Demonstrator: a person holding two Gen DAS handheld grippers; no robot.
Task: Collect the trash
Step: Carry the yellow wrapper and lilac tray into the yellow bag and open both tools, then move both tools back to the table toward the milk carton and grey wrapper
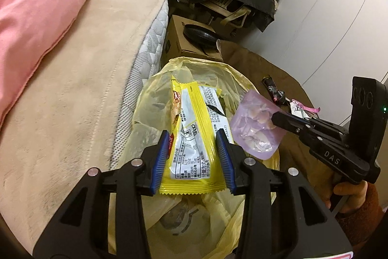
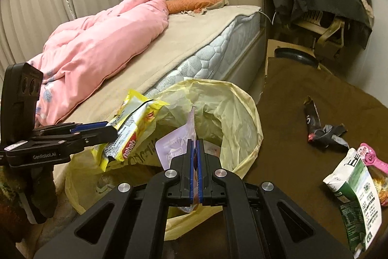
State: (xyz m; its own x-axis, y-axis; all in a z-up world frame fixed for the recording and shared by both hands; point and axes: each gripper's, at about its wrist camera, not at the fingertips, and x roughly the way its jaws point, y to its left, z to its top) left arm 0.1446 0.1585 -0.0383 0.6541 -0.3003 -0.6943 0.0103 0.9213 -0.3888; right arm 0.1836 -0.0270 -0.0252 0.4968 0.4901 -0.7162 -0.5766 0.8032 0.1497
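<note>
The left gripper [image 1: 194, 159] holds a yellow snack wrapper [image 1: 194, 135] directly above the open mouth of the yellow trash bag [image 1: 155, 98], which stands on the floor just beside the bed [image 1: 72, 94]. Its jaws stand about half wide, with the wrapper lying between the blue pads. From the left wrist view I cannot tell whether the pads press on it; in the right wrist view the wrapper hangs out from the jaw tips over the left side of the bag, so I judge it is not yet released.

The right gripper [image 2: 196, 169] has its jaws almost closed on a thin purple pouch [image 2: 177, 140], pinched by its edge so that it stands upright over the bag's opening. Both pieces are brought over the bag at once, probably so that each falls inside when the jaws open.

The bag's rim is spread wide and a little loose, which makes a large target, but the pouch hangs near the right rim and may slip outside.

On the brown table [image 2: 315, 94], to the right of the bag, more trash waits: a dark crumpled wrapper [image 2: 322, 128], a green and white carton [image 2: 356, 196] and a pink item [image 2: 373, 159] just beside it. The task seems partly done.
</note>
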